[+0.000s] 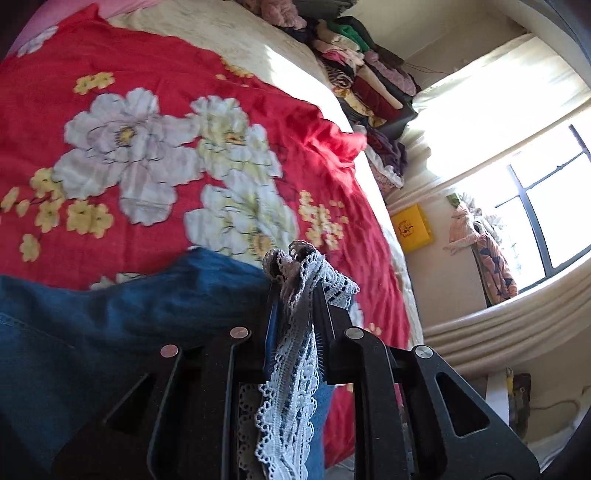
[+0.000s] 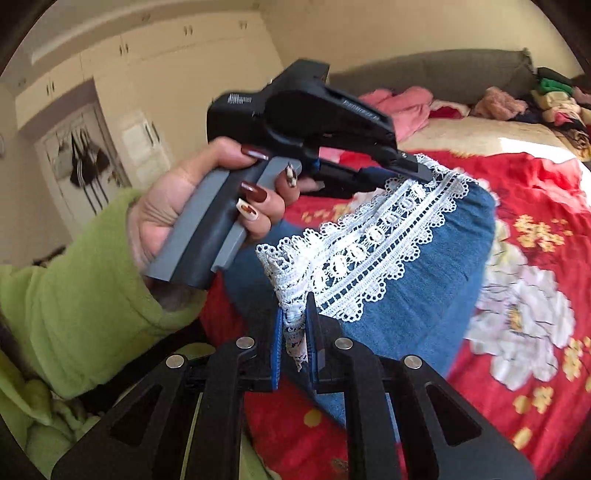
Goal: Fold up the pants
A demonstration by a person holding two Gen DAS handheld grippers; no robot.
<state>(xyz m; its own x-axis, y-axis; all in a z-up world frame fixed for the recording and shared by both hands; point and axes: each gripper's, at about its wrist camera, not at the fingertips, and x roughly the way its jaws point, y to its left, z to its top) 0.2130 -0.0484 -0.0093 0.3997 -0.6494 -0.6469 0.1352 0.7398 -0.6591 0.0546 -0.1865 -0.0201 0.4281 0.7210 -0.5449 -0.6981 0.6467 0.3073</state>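
1. Bedroom setting: bed [image 1: 229, 33] covered by a red floral blanket [image 1: 155, 155], bright window [image 1: 546, 221] beyond the blanket's far edge, a heap of folded clothes [image 1: 362, 77] past its upper corner.
2. Pants [image 2: 417, 295]: blue denim with a white lace hem [image 2: 369, 251], lifted above the blanket, the rest of the fabric trailing down onto it.
3. Left claw [image 2: 417, 171]: closed down on one end of the lace hem; the left hand [image 2: 207, 206] squeezes the grey handle. In its own camera, lace bunches between its fingers [image 1: 325, 299].
4. Right claw [image 2: 295, 332]: nearly closed, blue pads pinching the other end of the lace hem.
5. Step in hand, as judged: carrying the hem across the blanket toward the waist for a lengthwise fold.
6. To do it well: hold both claws level and keep the hem taut between them, so the denim drapes without twisting.
7. Lower both ends onto the blanket together, edges squared, before letting go.
8. Risk: lace is loose and open-weave; it may slip or snag on the pads.
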